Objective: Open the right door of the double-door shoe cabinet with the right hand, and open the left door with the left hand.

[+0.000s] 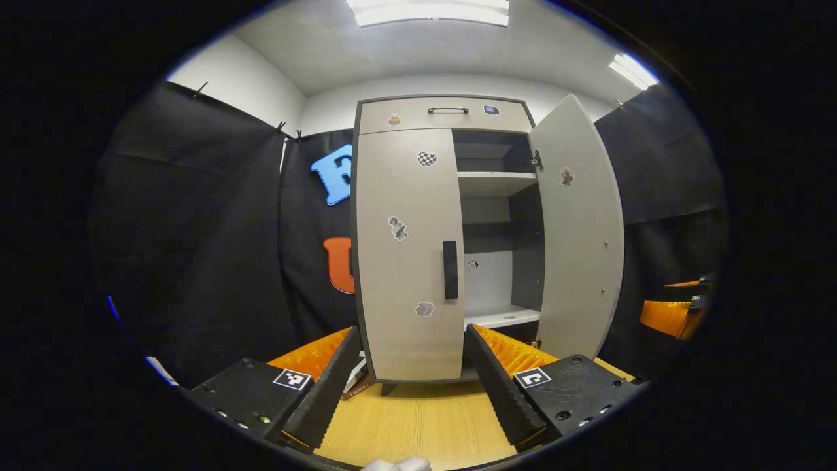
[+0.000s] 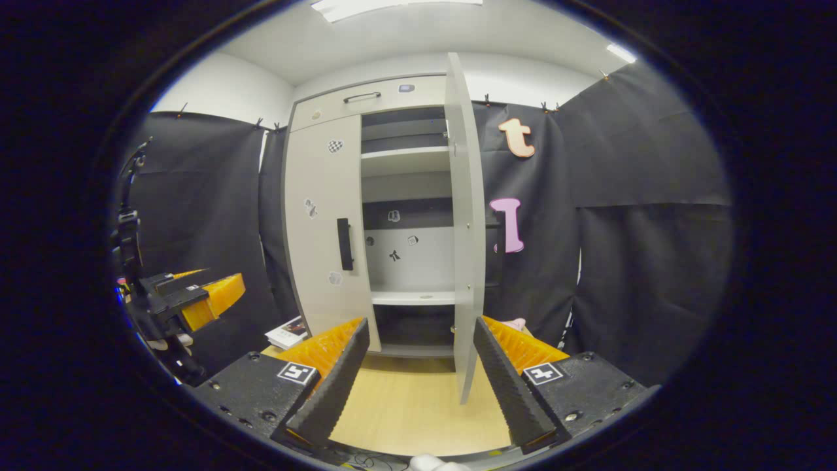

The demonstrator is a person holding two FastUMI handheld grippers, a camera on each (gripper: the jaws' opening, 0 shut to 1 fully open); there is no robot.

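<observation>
The grey shoe cabinet stands ahead on the wooden floor. Its right door is swung wide open, baring the shelves. The left door is closed, with a dark vertical handle at its inner edge. My left gripper is open, low in front of the left door and apart from it. In the right gripper view the right door is seen edge-on, the left door and its handle closed. My right gripper is open, straddling the open door's lower edge without touching. The left gripper hangs at far left.
Black cloth walls close in on both sides. A drawer with a handle tops the cabinet. A small stack of books lies on the floor at the cabinet's left foot. The other gripper shows at the far right edge of the left gripper view.
</observation>
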